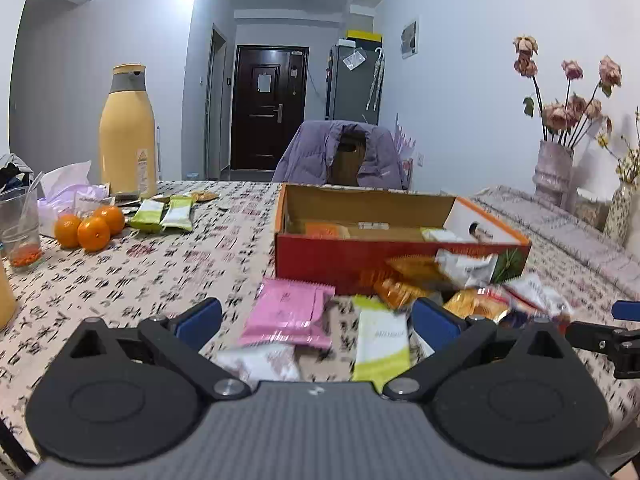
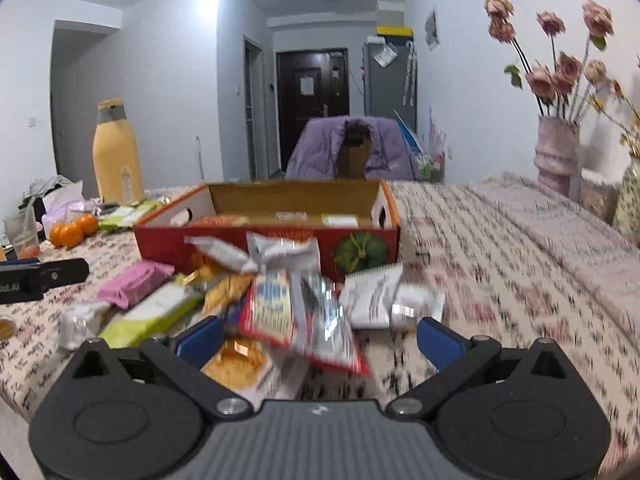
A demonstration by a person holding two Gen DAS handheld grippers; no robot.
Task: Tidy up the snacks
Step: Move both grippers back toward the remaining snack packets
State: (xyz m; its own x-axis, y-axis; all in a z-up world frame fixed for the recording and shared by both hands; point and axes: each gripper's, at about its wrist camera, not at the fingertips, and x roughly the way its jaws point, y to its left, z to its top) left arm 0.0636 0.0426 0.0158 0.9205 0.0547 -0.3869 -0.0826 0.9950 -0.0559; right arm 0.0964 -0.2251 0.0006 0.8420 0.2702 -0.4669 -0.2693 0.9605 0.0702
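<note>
No wrapper print can be read – both the left gripper and right gripper are held spread and empty; the pumpkin picture on the box is shown only in the right view, at twelve o'clock.

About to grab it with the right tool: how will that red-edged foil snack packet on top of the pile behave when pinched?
The red-edged packet is probably floppy: its foil looks crinkled. It likely weighs little and may slip, given the glossy film. It lies on other packets, so pinching could drag those along. The right tool is open around it.
</note>
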